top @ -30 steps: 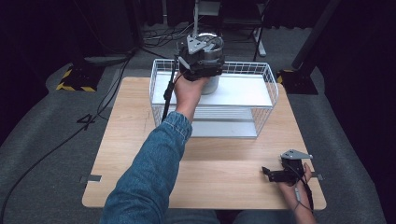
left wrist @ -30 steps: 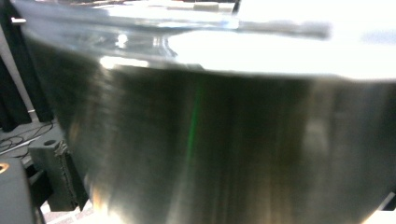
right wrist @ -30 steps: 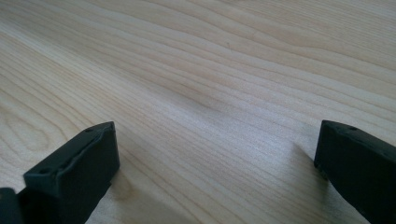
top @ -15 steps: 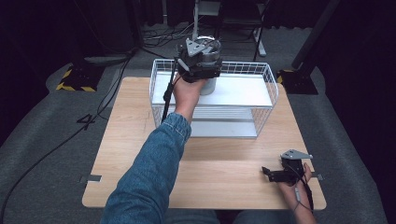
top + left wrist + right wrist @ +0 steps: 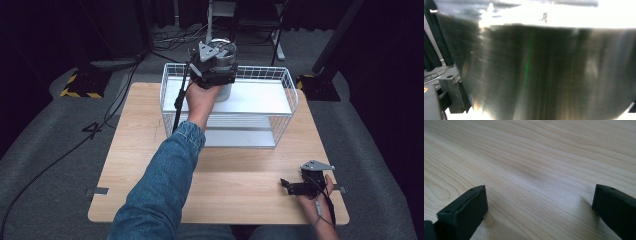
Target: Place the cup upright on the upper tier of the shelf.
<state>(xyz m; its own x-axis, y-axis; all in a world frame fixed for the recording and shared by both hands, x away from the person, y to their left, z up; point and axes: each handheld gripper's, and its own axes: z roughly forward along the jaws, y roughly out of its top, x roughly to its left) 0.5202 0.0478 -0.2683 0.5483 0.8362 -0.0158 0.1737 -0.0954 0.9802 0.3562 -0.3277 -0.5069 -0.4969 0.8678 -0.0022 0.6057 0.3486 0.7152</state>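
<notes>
I am seeing the left hand-held gripper (image 5: 214, 64) lifting slightly with the upright steel pot (image 5: 224, 70) over the wire basket (image 5: 287, 97). It is gripping the pot directly ahead, jaw spread untellable; the right hand-held gripper (image 5: 539, 212) is resting wide open, empty, on the surface (image 5: 150, 165).

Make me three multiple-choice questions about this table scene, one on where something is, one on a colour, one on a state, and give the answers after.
1. Where is the metal pot?
A. At the wire basket's far left corner
B. On the table's near edge
C. On the floor

2. What colour is the sleeve on the left arm?
A. Red
B. Blue denim
C. White

3. How do the right tongs stand?
A. Shut on a cup
B. Shut, empty
C. Open over bare wood

Answers:
1 A, the high view shows the pot there, at the left tongs.
2 B, the forearm reaching to the basket wears blue denim.
3 C, the right gripper view shows both jaws wide apart above the wooden table.
</notes>
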